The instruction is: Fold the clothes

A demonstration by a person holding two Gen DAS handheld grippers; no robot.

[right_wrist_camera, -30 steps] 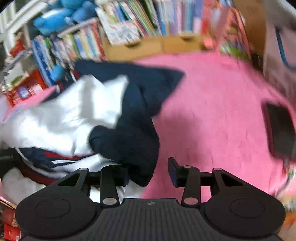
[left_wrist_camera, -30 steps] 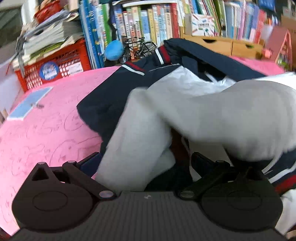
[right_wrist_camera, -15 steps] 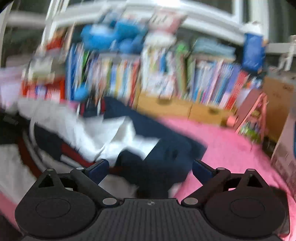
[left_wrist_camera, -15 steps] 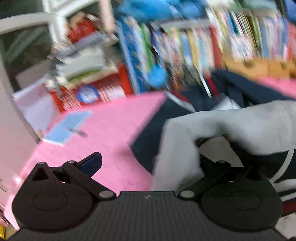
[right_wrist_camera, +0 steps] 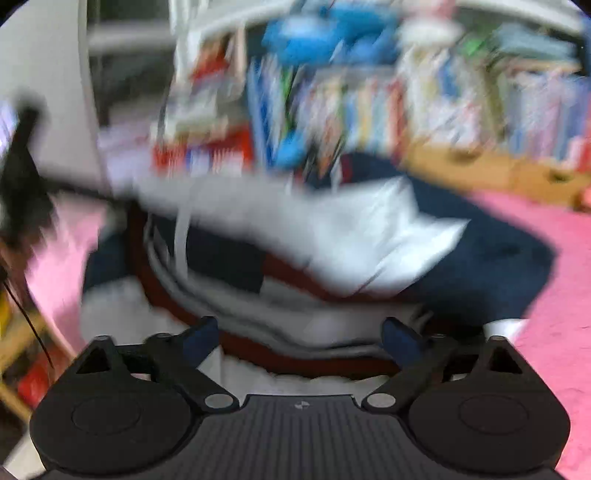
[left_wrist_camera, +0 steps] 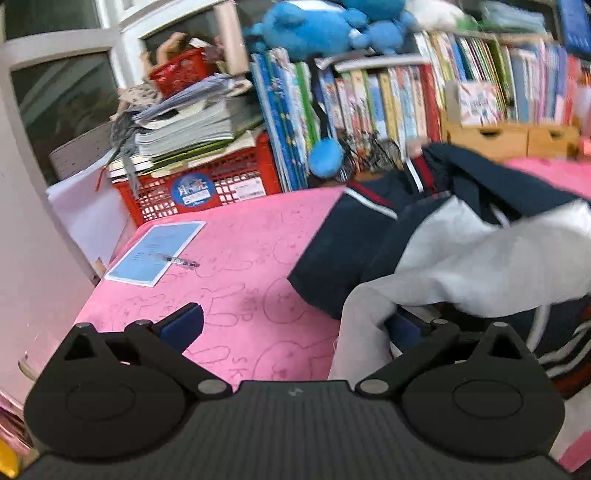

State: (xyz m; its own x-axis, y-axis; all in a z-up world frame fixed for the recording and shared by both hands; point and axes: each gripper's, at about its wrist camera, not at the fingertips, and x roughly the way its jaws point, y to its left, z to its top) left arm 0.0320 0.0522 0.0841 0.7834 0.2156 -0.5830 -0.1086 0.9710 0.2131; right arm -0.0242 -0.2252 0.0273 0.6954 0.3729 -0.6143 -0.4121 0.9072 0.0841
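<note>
A navy, white and red jacket lies bunched on the pink cloth-covered table, at the right of the left wrist view. My left gripper is open; a white fold of the jacket drapes over its right finger, and its left finger is over bare pink cloth. In the blurred right wrist view the jacket fills the middle. My right gripper is open just in front of the jacket's red and white hem, holding nothing.
A blue sheet with a pen lies at the table's left. A red crate stacked with books, a row of upright books, blue plush toys and wooden drawers line the back edge.
Both grippers have opened and pulled back. The left one let most of the white fabric slide off and swung left. The right one released the navy fabric and swung left, still moving fast.
</note>
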